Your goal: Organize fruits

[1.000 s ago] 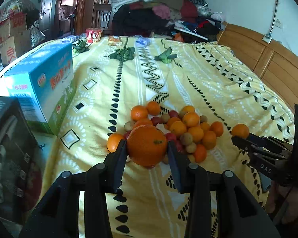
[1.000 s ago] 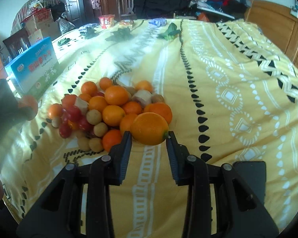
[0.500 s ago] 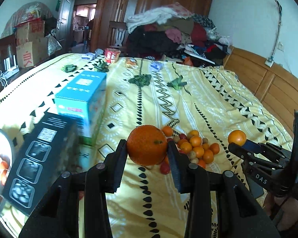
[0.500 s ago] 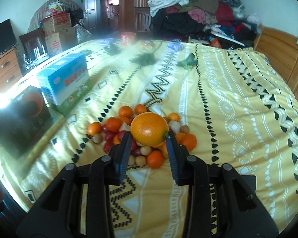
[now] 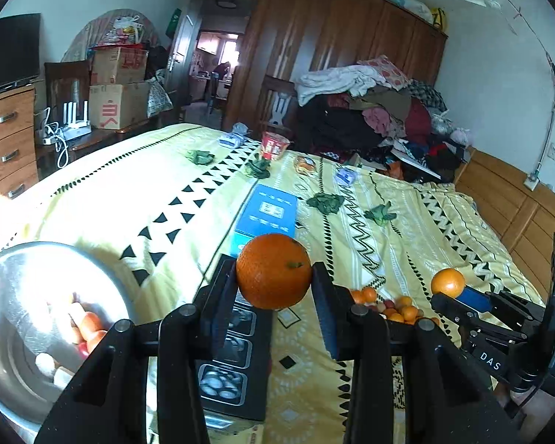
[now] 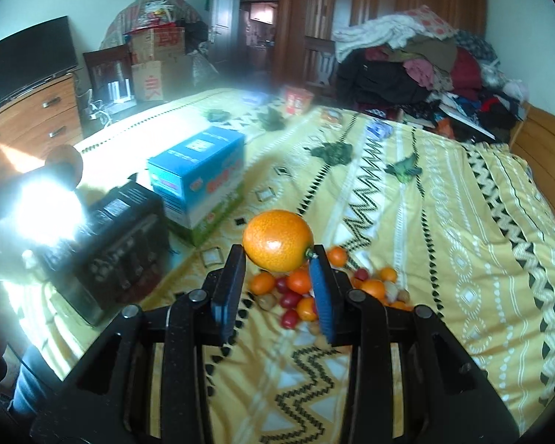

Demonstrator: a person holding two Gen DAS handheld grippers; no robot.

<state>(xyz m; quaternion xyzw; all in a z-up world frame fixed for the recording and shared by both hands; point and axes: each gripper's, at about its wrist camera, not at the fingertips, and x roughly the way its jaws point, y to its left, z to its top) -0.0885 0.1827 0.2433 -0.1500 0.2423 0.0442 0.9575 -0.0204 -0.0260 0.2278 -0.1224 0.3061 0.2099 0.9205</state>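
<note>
My left gripper [image 5: 273, 277] is shut on a large dark orange [image 5: 273, 271], held high above the bed. A steel bowl [image 5: 14, 270] with a few fruits inside sits at the lower left. My right gripper [image 6: 277, 255] is shut on a bright orange [image 6: 277, 240], held above the fruit pile [image 6: 303, 292] of small oranges, red fruits and brown fruits on the yellow blanket. The right gripper with its orange [image 5: 447, 283] also shows at the right of the left wrist view, over the pile [image 5: 388, 305].
A black box [image 6: 111, 229] and a blue carton [image 6: 199, 174] lie left of the pile. Green leafy bits [image 6: 333, 150], a red cup [image 5: 273, 144] and packets lie farther up the bed. A wooden headboard [image 5: 518, 203] runs along the right; a dresser [image 6: 29, 114] stands left.
Both grippers have risen well above the bed with their oranges. The left one has swung left, bringing the steel bowl into view. The pile looks smaller and farther below.
</note>
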